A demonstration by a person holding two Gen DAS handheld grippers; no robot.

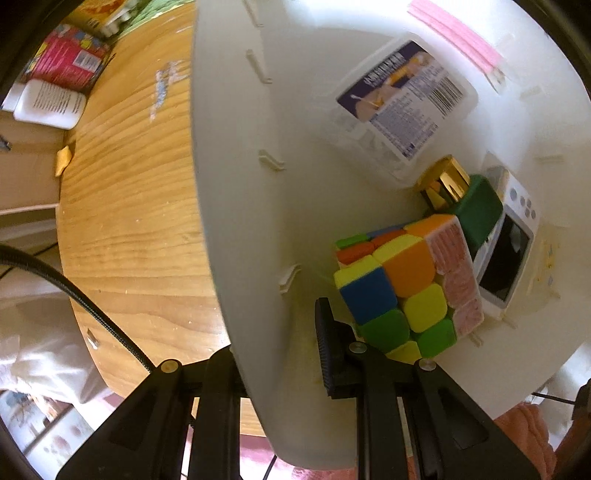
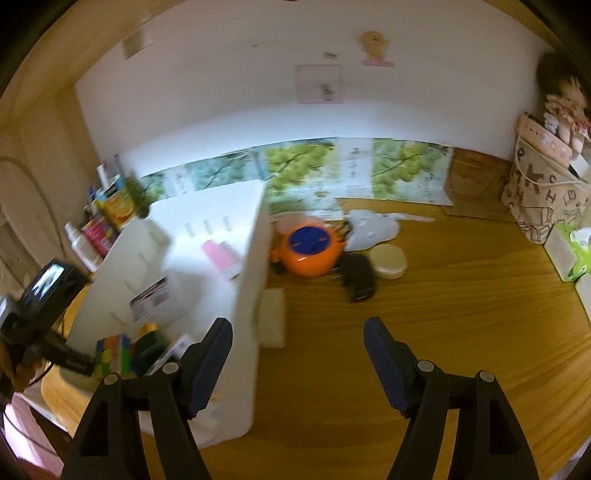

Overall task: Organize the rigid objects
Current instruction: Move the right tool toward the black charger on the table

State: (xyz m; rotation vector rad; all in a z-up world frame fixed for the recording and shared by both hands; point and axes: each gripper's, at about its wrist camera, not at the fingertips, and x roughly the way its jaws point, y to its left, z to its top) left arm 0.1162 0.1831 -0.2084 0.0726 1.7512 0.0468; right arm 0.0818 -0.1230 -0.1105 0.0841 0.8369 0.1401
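A white plastic bin point(image 1: 236, 206) stands on the wooden table point(image 1: 133, 206). My left gripper point(image 1: 273, 332) is shut on the bin's near wall, one finger inside and one outside. Inside the bin lie a colourful puzzle cube point(image 1: 399, 288), a green box with a gold cap point(image 1: 476, 210), a white toy oven point(image 1: 509, 251), a labelled white tub point(image 1: 406, 99) and a pink strip point(image 1: 454, 33). My right gripper point(image 2: 297, 325) is open over bare table to the right of the bin point(image 2: 251, 266), nothing between its fingers. Beyond it sit an orange round object with a blue top point(image 2: 308, 251), a black item point(image 2: 356, 277) and a cream disc point(image 2: 388, 260).
A white block point(image 2: 273, 321) rests against the bin's outer wall. A white mask-like piece point(image 2: 373, 225) lies behind the disc. A printed tote bag point(image 2: 546, 199), a doll point(image 2: 561, 103) and a tissue box point(image 2: 572, 254) crowd the far right. Bottles and boxes point(image 2: 99, 229) stand left of the bin.
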